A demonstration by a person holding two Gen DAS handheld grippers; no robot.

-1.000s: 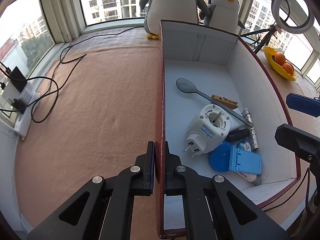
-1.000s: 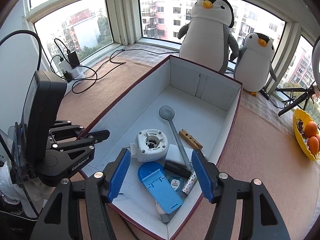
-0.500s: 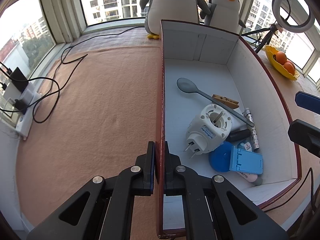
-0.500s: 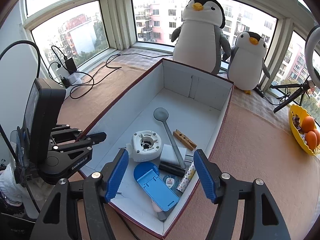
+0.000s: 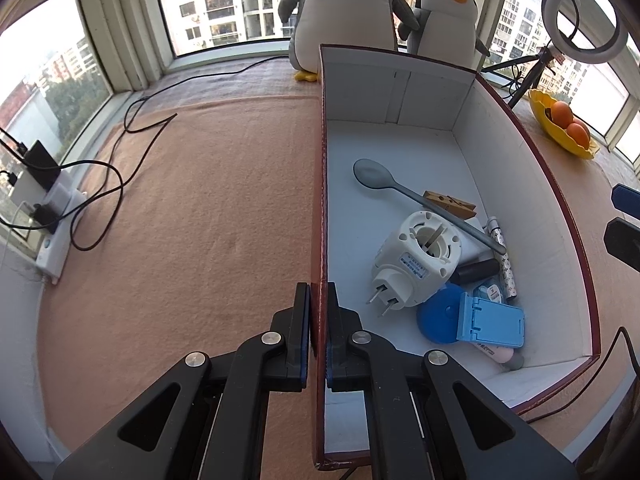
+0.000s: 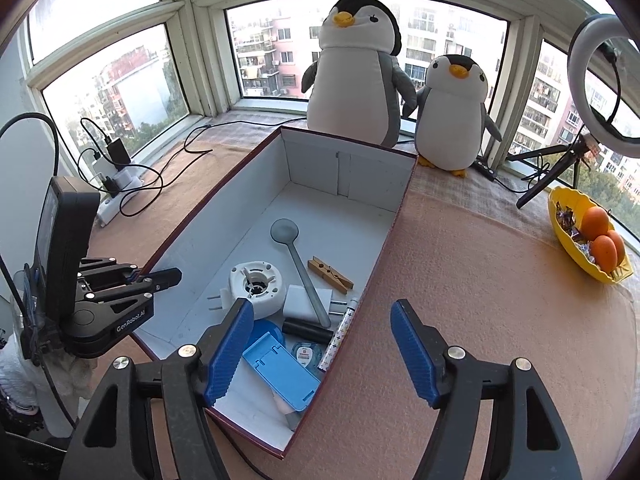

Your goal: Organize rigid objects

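Left tool (image 5: 318, 322) is clamped on the box (image 5: 322, 200) wall at 6 o'clock; right tool (image 6: 322, 350) hangs apart above the clutter — a tug could tip the box and spill the plug (image 6: 256, 288) and spoon (image 6: 298, 258).

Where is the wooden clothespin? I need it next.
In both wrist views the wooden clothespin lies inside the white-lined box, by its right wall, beside the grey spoon.

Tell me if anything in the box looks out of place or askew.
Nothing is spilled or damaged. The items sit jumbled in one corner of the box: the grey spoon lies across the white block, and the white plug adapter lies on its side, prongs pointing sideways. The left gripper clamps the box wall.
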